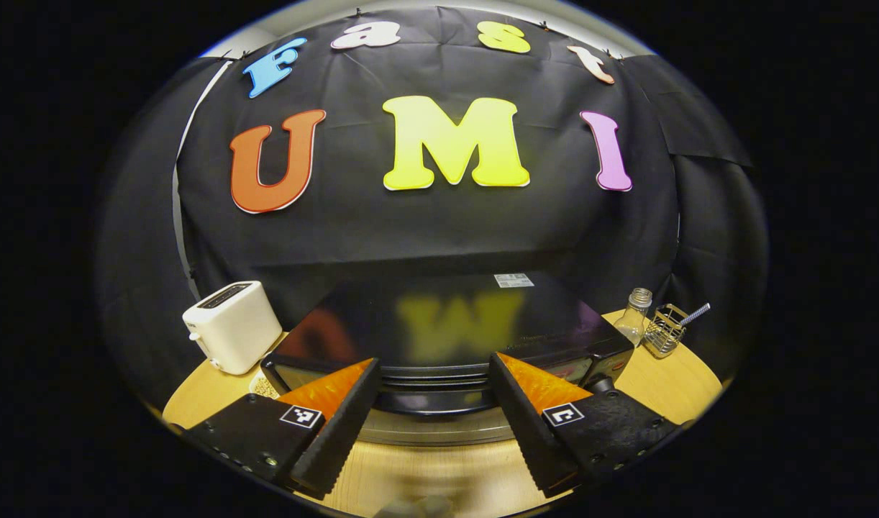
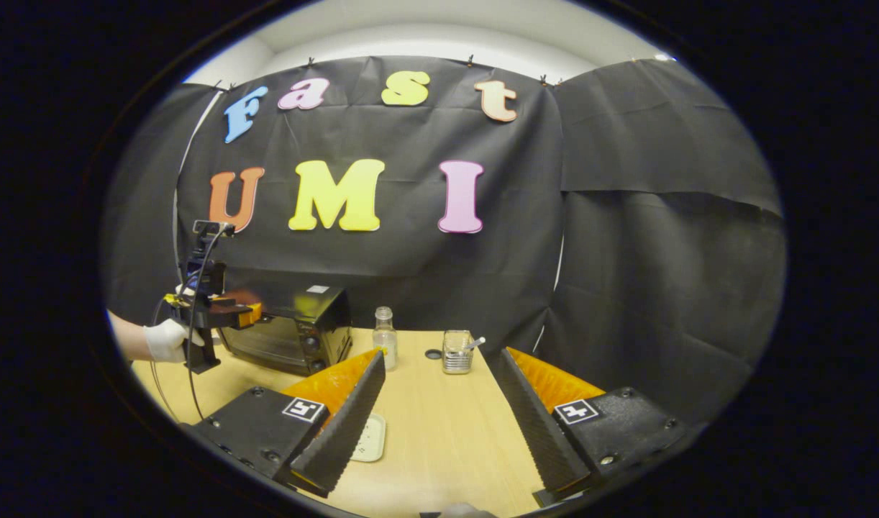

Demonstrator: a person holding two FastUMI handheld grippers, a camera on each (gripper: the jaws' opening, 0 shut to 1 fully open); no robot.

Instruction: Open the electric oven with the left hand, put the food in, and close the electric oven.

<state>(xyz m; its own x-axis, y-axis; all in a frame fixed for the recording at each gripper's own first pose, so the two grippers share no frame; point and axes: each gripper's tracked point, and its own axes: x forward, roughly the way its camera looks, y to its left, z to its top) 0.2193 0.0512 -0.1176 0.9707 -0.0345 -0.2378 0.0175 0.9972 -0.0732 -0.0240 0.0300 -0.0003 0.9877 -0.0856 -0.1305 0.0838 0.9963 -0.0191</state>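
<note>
Left gripper (image 1: 434, 403) level at oven (image 1: 447, 324) front (fingers apart)

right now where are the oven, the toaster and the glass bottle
oven (image 1: 447, 324), left gripper view, on its glossy black top
toaster (image 1: 232, 327), left gripper view, on its white side
glass bottle (image 2: 385, 338), right gripper view, on its clear body

Left view near oven (image 1: 439, 338) — right farther.
</note>
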